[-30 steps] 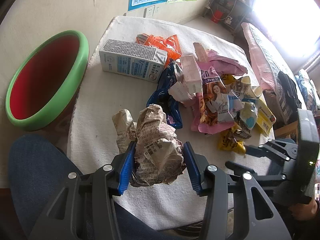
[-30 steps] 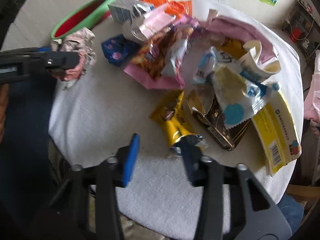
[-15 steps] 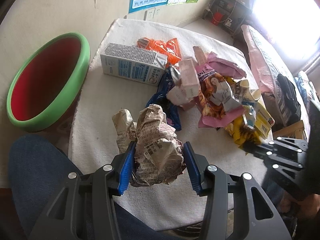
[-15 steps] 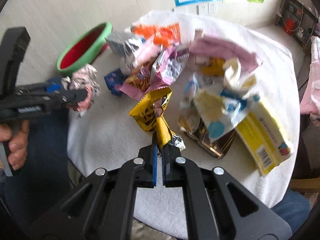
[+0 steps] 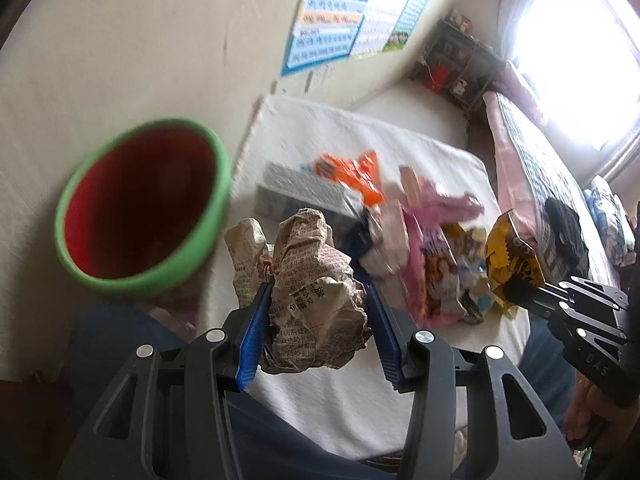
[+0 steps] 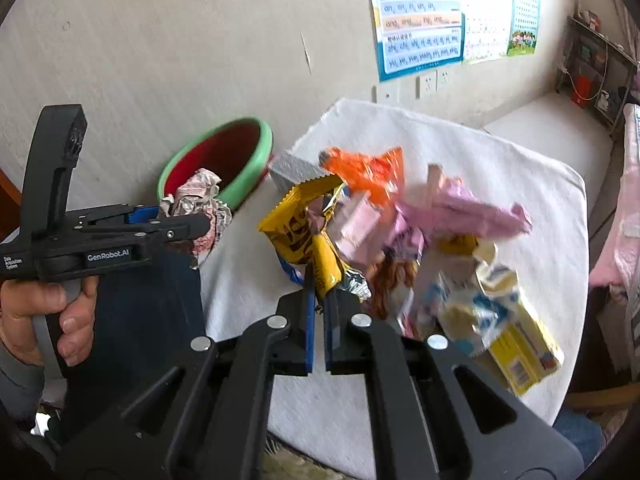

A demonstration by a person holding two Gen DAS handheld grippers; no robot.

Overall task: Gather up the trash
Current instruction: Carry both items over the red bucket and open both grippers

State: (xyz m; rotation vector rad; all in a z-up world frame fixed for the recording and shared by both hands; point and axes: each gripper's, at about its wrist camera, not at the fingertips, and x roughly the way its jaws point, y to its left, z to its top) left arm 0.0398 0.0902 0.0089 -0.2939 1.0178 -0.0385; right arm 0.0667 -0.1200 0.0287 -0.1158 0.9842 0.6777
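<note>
Since a moment ago both grippers have gone up off the table, and the right gripper (image 6: 320, 300) has shut its jaws on the yellow wrapper (image 6: 308, 232) that was lying on the white cloth (image 6: 500, 152); now the wrapper hangs in the air, pinched tight by its twisted end. The left gripper (image 5: 316, 320) squeezes a ball of crumpled newspaper (image 5: 312, 292) between its 2 blue pads (image 5: 252, 340), partly open around it, just as before. A hand (image 6: 44, 312) grips the left gripper's handle. Just behind the newspaper ball, off the left edge of the cloth, sits the bin (image 5: 140, 204), green on the rim and red inside. More trash is still on the cloth: a milk carton (image 5: 296, 192), an orange wrapper (image 6: 364, 172), pink wrappers (image 6: 472, 208) and a yellow box (image 6: 524, 352). Far back, posters (image 6: 420, 20) hang on the wall.
</note>
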